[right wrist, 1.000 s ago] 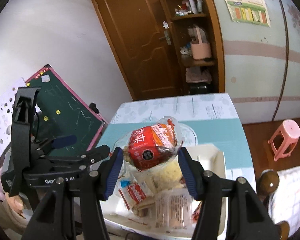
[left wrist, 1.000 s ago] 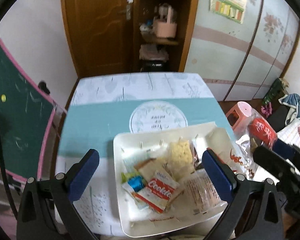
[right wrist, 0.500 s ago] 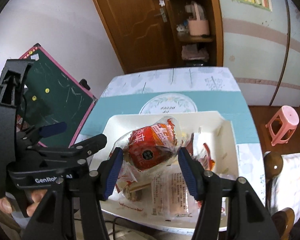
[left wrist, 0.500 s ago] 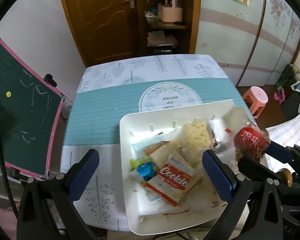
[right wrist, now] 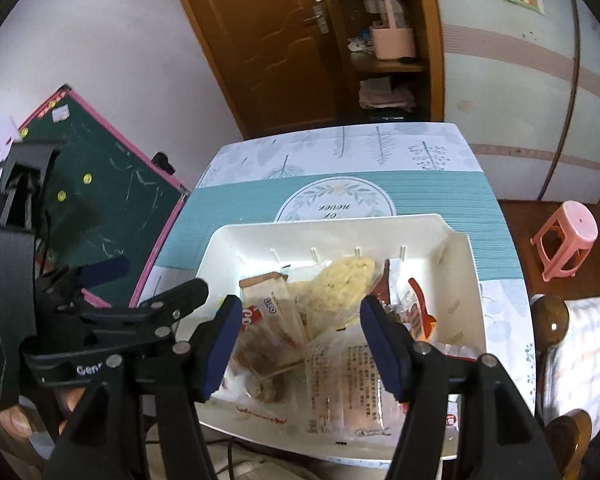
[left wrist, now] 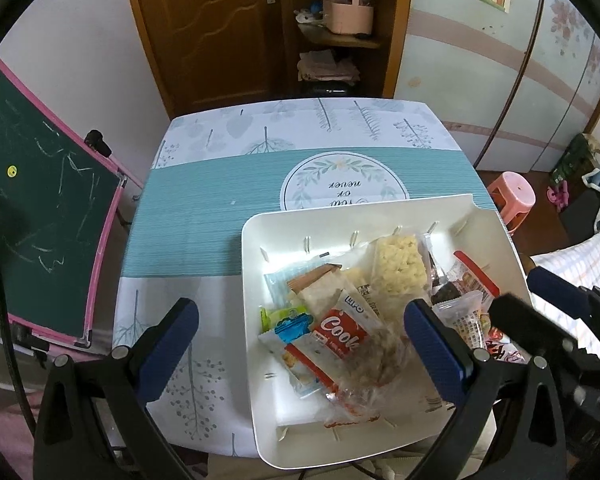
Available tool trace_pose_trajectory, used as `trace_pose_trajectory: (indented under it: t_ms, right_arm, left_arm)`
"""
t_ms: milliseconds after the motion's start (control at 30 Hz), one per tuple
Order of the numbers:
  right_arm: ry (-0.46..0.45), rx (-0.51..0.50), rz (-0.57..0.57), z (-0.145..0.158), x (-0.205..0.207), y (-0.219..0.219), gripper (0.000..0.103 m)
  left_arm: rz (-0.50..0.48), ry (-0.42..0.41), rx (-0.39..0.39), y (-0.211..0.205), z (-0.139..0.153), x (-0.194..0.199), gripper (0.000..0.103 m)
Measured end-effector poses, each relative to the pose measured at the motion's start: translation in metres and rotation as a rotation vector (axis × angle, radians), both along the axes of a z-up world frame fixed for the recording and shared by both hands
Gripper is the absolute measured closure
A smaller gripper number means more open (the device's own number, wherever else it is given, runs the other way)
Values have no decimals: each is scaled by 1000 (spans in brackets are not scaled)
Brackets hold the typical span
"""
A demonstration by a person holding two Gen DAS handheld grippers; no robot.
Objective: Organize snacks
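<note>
The right gripper [right wrist: 300, 344] hangs over the lower middle of its own view with its fingers spread and nothing between them, above the white tray [right wrist: 420, 226] that fills the centre of the frame; the left gripper [left wrist: 300, 344] is likewise spread wide and empty, its near finger over the tablecloth [left wrist: 204, 216] at lower left of the left wrist view and its far finger over the snacks. All the snacks lie heaped in the tray's near half: a red cookie packet [left wrist: 342, 338] with its long axis running diagonally from lower left to upper right of the frame, a pale rice cracker bar [left wrist: 398, 266] lying roughly upright in the picture, its long axis pointing toward the tray's far wall, and a clear wrapped bun [right wrist: 342, 384] at lower centre of the right view. My judgement is that the loose, slippery wrappers overlap so much that a closing finger could catch two packets at once or nudge the pile toward the tray's near rim, which overhangs the table edge
</note>
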State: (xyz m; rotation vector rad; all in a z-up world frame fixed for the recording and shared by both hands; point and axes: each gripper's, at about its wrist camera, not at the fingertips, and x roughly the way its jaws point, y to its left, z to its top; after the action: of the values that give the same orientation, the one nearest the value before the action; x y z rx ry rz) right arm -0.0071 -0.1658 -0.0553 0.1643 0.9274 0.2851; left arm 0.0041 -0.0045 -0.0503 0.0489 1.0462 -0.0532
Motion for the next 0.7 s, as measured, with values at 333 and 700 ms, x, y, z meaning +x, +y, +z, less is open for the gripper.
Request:
trace_pose_trajectory:
  t_ms: [333,700]
  right_arm:
    - [-46,1,-98,15,-6,-5,41]
    - [-89,-32,-148,25,-12,-4,35]
  left_arm:
    - [-6,-25,-11,-2,12,-7,1]
    - [-6,-68,-4,-5,24,-18,1]
